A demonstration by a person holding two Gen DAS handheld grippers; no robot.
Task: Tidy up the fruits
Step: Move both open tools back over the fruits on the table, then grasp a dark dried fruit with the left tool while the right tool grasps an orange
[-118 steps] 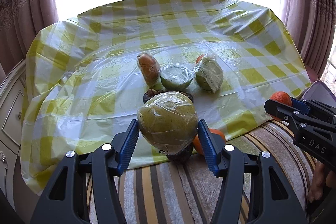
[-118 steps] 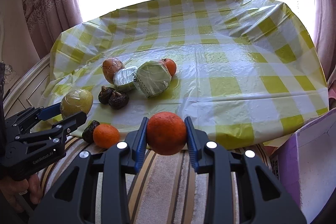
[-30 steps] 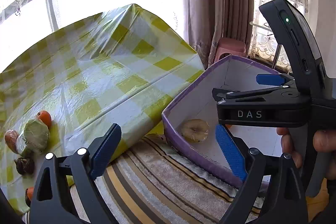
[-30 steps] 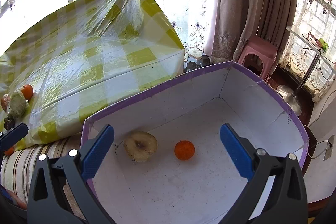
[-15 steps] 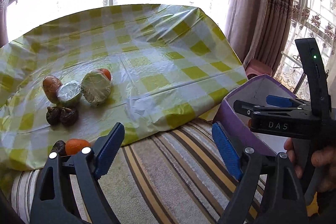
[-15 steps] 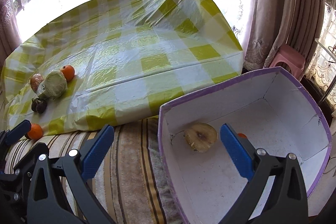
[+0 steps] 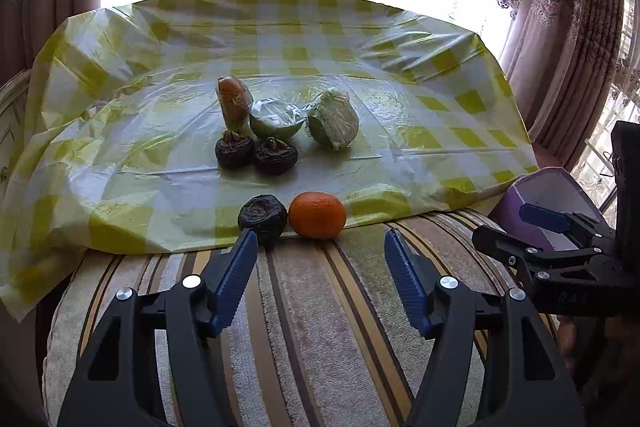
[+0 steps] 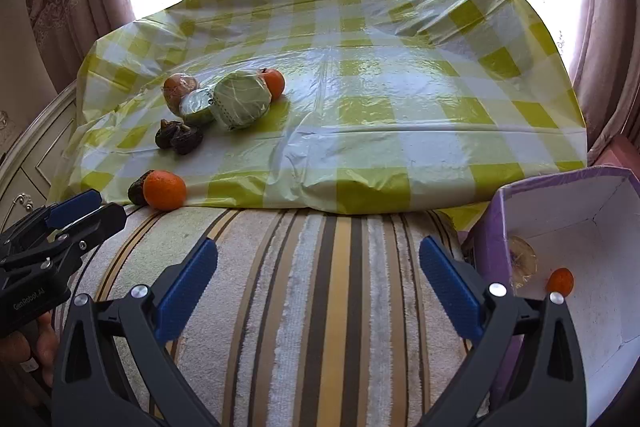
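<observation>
I'm reaching for the next fruit: left gripper (image 7: pixel 320 255) spread, empty, orange (image 7: pixel 317 215) just ahead between its fingers. Right gripper (image 8: pixel 320 275) spread, empty too. Next: advance, pinch.

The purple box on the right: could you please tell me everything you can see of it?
The purple box is an open-topped carton, lilac outside with a plain white inside showing fold creases. It stands at the right end of the striped cushion, beside the edge of the checked plastic sheet. Inside lie a pale wrapped fruit near the left wall and a small orange. Neither claw touches it.
</observation>
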